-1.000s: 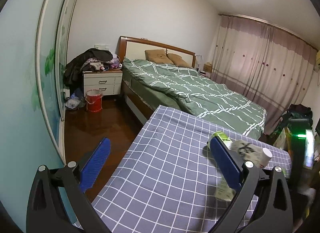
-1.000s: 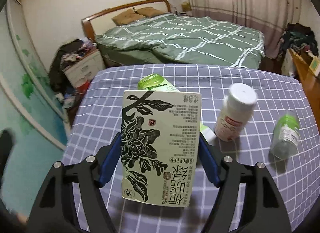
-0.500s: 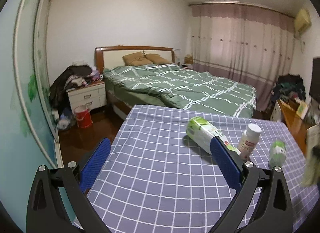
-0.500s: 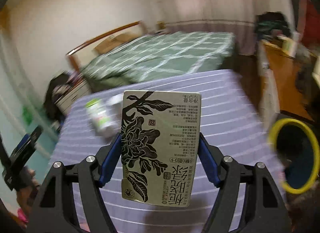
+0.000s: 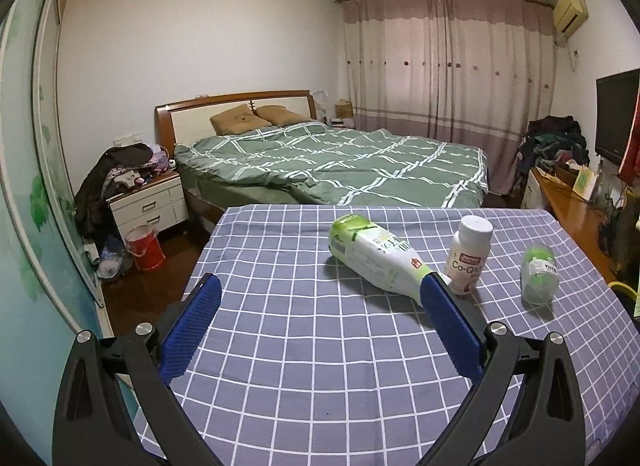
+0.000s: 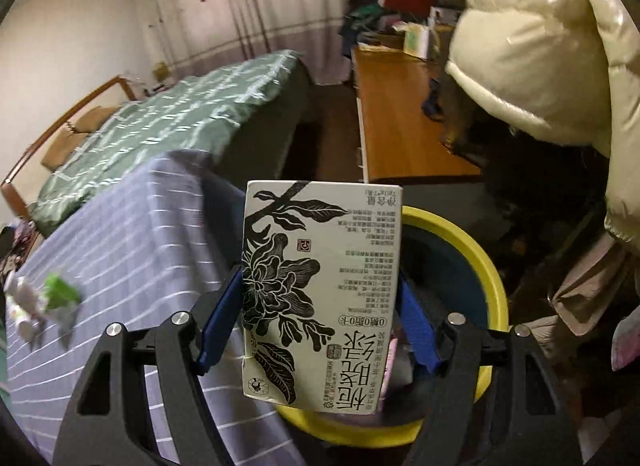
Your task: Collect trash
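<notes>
My right gripper (image 6: pixel 320 314) is shut on a cream drink carton (image 6: pixel 320 290) with a black flower print, held upright over a yellow-rimmed bin (image 6: pixel 476 258) beside the table. My left gripper (image 5: pixel 320 322) is open and empty above the checked tablecloth (image 5: pixel 304 350). On the table in the left wrist view lie a green-and-white bottle (image 5: pixel 376 254) on its side, an upright white pill bottle (image 5: pixel 468 254) and a small green-capped jar (image 5: pixel 540 274) on its side. The bottles show blurred at the left of the right wrist view (image 6: pixel 36 302).
A green bed (image 5: pixel 340 161) stands behind the table. A nightstand (image 5: pixel 148 201) piled with clothes and a red bucket (image 5: pixel 145 253) are at the left. A wooden desk (image 6: pixel 400 113) and a cream puffer jacket (image 6: pixel 552 49) are close beside the bin.
My right gripper has swung right with the carton, from over the table to over the yellow bin. My left gripper view has turned right, bringing the bottles into view.
</notes>
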### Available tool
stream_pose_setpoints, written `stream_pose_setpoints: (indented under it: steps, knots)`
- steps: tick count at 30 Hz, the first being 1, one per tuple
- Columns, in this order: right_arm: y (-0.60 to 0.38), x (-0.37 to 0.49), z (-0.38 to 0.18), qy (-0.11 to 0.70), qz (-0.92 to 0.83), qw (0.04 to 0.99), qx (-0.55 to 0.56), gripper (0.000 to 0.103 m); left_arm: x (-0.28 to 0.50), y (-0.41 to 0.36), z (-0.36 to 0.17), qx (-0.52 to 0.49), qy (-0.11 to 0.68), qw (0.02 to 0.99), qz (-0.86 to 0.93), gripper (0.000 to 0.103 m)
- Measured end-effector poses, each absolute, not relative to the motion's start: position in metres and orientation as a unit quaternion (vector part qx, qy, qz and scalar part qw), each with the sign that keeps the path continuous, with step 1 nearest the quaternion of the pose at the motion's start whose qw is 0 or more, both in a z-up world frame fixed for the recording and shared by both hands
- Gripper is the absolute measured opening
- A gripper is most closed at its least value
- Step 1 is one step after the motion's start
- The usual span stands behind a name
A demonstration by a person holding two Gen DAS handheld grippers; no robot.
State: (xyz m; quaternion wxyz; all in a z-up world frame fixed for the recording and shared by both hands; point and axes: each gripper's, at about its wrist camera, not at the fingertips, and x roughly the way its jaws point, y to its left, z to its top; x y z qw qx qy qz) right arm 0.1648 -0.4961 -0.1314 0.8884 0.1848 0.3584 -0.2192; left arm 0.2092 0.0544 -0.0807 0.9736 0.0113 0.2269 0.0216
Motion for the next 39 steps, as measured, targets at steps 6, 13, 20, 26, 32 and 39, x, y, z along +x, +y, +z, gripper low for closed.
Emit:
stream_pose_setpoints:
  steps: [6, 13, 20, 26, 32, 39]
  knots:
    - [-0.515, 0.168, -0.146, 0.362, -0.244, 0.878, 0.2, 0.08, 0.214, 0.045, -0.087, 0.031, 0.235, 0.971, 0.012, 0.098]
    - [-0.5, 0.156, -0.135, 0.324, -0.232, 0.888, 0.228, 0.081, 0.215, 0.037, -0.091, 0.041, 0.241, 0.97, -0.002, 0.098]
    - [-0.463, 0.14, -0.12, 0.251, -0.237, 0.919, 0.192, 0.084, 0.227, 0.013, -0.085, 0.029, 0.281, 0.957, -0.07, 0.098]
    - [-0.46, 0.14, -0.122, 0.246, -0.23, 0.923, 0.185, 0.086, 0.257, -0.035, -0.077, 0.048, 0.312, 0.94, -0.131, 0.098]
    - [-0.466, 0.14, -0.123, 0.252, -0.222, 0.92, 0.202, 0.086, 0.297, -0.073, -0.088, 0.057, 0.34, 0.925, -0.159, 0.098]
    - [-0.464, 0.142, -0.123, 0.248, -0.218, 0.924, 0.191, 0.086, 0.348, -0.091, -0.104, 0.055, 0.367, 0.917, -0.148, 0.085]
